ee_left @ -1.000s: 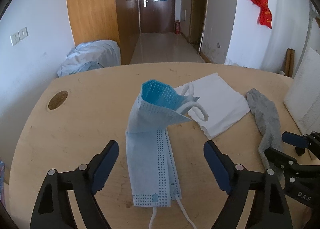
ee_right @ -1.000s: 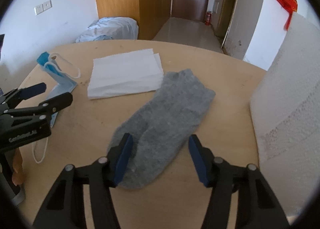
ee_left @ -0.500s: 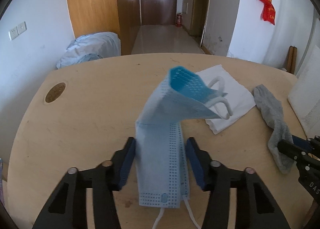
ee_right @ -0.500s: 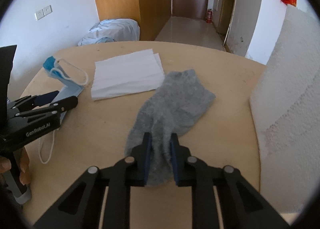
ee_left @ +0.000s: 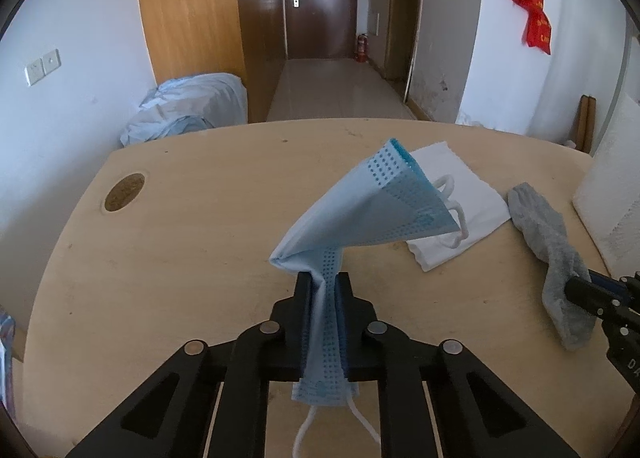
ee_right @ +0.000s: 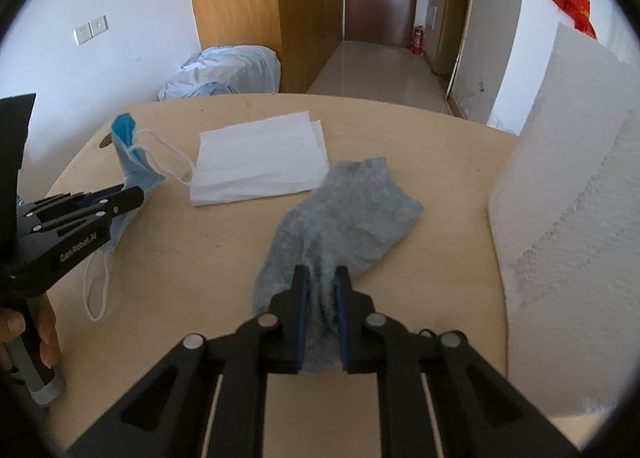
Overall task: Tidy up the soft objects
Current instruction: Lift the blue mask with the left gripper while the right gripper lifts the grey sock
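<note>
My left gripper (ee_left: 323, 282) is shut on a blue face mask (ee_left: 368, 209) and holds it lifted off the wooden table (ee_left: 180, 242); its far end stands up and its ear loops dangle. The mask (ee_right: 132, 161) and the left gripper (ee_right: 120, 197) also show in the right wrist view. My right gripper (ee_right: 321, 276) is shut on a grey sock (ee_right: 348, 213), bunching its near end while the far end lies on the table. The sock also shows in the left wrist view (ee_left: 552, 234). A folded white cloth (ee_right: 258, 163) lies flat between mask and sock.
A white foam board (ee_right: 568, 217) stands along the table's right edge, close to the sock. A round cable grommet (ee_left: 125, 191) sits at the table's far left. Beyond the table are a covered bundle (ee_left: 188, 105) on the floor and a corridor.
Both grippers have closed from open: the left on the mask, the right on the sock. The mask has risen off the table, and the sock's near end has bunched up.
</note>
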A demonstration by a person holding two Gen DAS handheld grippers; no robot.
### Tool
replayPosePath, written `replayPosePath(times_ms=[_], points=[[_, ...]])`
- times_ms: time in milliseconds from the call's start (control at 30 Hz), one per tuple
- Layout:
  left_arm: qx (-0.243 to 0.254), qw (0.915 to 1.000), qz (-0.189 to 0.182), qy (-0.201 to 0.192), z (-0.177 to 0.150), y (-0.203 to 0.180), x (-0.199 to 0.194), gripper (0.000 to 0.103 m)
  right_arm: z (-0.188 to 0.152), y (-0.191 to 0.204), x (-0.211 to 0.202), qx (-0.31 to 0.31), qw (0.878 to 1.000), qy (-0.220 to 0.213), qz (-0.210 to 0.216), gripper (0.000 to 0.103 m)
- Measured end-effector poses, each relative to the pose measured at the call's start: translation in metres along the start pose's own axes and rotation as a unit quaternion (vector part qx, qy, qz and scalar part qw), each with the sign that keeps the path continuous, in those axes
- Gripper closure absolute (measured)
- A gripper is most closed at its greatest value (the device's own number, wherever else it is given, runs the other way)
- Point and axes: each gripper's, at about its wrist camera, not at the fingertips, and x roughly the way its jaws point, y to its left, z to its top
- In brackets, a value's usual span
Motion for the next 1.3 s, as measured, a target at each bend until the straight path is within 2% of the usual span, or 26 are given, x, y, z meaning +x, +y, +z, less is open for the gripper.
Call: replayPosePath(times_ms=[533,1300], points=[[0.015,0.999,-0.003,-0.041,-0.004,-0.009,-0.05,0.093,0.0,0.007,-0.05,0.0,0.999,-0.054,0.007,0.089],[0.026,0.9934,-0.011,-0.111,-0.022,-0.034,-0.158,0.093,-0.02,0.009,-0.139,-0.002,0.99,-0.142,0.017,0.089]])
